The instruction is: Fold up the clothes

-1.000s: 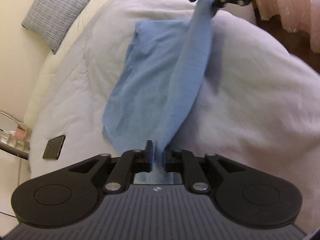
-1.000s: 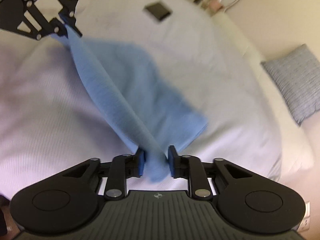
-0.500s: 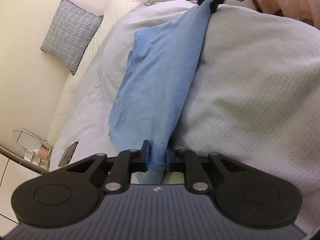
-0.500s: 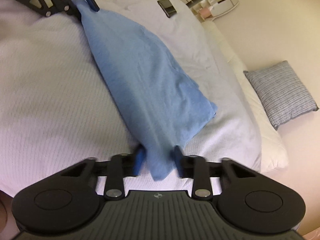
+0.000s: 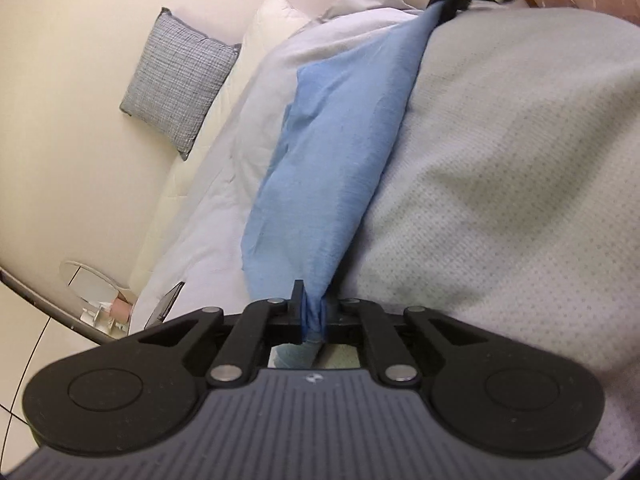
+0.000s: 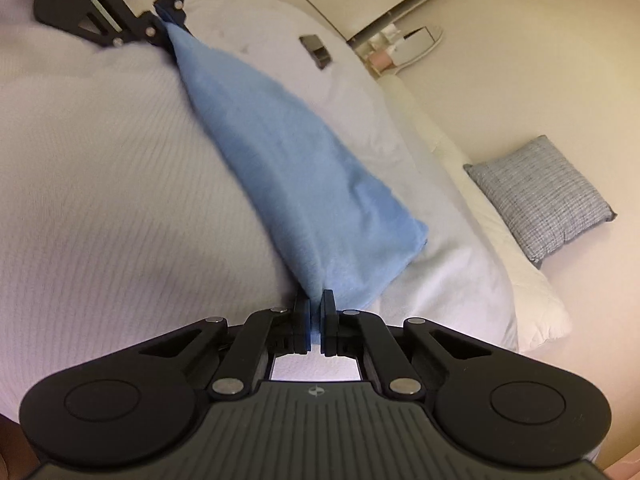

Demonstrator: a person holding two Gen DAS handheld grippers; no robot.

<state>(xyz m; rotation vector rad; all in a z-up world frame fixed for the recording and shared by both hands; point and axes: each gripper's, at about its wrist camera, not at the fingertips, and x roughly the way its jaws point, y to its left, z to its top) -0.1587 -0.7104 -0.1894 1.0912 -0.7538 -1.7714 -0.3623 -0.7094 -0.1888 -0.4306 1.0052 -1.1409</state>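
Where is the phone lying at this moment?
In the right wrist view the phone lies on the white bedspread near the top, beyond the blue cloth, close to the bedside shelf with the mirror.

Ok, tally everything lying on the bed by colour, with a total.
Blue: 1, the blue garment, pinched at opposite ends by the left gripper and right gripper
Grey: 1, the checked cushion
Dark: 1, the phone
Cream: 1, the pillow
Total: 4
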